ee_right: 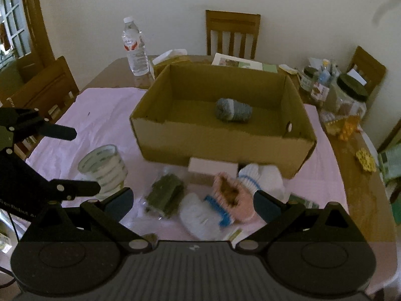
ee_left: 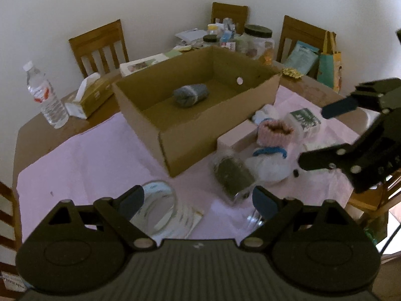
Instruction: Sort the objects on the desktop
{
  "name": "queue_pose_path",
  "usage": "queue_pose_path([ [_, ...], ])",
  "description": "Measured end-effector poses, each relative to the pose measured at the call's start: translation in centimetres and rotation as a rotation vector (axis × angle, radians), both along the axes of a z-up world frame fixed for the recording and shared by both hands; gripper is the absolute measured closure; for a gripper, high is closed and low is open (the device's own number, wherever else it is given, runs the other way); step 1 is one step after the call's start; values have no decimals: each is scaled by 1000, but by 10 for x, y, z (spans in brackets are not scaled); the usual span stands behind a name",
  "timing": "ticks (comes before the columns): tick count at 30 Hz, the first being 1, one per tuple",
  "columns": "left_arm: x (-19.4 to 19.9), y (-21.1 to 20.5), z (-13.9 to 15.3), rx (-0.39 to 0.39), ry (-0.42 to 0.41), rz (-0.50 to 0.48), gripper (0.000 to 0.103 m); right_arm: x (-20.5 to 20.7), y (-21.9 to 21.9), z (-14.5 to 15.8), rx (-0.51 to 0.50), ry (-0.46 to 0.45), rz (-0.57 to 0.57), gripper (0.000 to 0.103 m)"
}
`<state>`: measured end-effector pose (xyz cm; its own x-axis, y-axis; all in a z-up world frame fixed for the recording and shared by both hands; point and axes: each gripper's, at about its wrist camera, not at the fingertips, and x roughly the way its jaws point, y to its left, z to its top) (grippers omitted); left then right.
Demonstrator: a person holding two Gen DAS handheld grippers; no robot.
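Cardboard box [ee_right: 220, 140] sits open-topped on the pink cloth [ee_right: 100, 110], toward the far half of the wooden table [ee_right: 351, 175]. Inside it, one grey rolled sock [ee_right: 233, 109] lies alone on the box floor, clear of the walls. In front of the box's near wall, loose on the cloth: a small pink box [ee_right: 213, 169] touching or just beside that wall; a pink knitted piece [ee_right: 229, 195] with a brown inside; a white knitted piece with a blue band [ee_right: 200, 212] against it; another white knit [ee_right: 263, 175] just behind; a clear packet of green stuff [ee_right: 166, 195] to the left; a roll of clear tape [ee_right: 102, 166] further left. Left gripper [ee_left: 198, 202] hangs above the near cloth, jaws spread wide, nothing between them; the tape roll shows below its left finger. Right gripper [ee_right: 193, 202] likewise wide apart and empty, over the knitted pile. Each gripper shows at the edge of the other's view. Beyond the box: water bottle [ee_right: 135, 50], tissue box [ee_left: 87, 95], jars and clutter [ee_right: 345, 95], wooden chairs [ee_right: 231, 33] against a pale wall.
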<state>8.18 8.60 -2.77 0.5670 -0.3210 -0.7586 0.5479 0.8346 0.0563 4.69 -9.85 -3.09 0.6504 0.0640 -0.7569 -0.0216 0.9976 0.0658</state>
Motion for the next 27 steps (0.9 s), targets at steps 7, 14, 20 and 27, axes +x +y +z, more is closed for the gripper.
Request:
queue_pose_path([
  [7, 8, 27, -21, 8, 43, 50, 10, -14, 27, -21, 32, 38, -31, 0],
  [14, 27, 44, -40, -26, 87, 115, 10, -19, 48, -43, 22, 97, -26, 0],
  [20, 41, 46, -56, -46, 108, 150, 10, -23, 56, -59, 20, 144, -21, 0],
  [27, 55, 49, -74, -80, 155, 182, 10, -21, 62, -75, 18, 200, -16, 0],
])
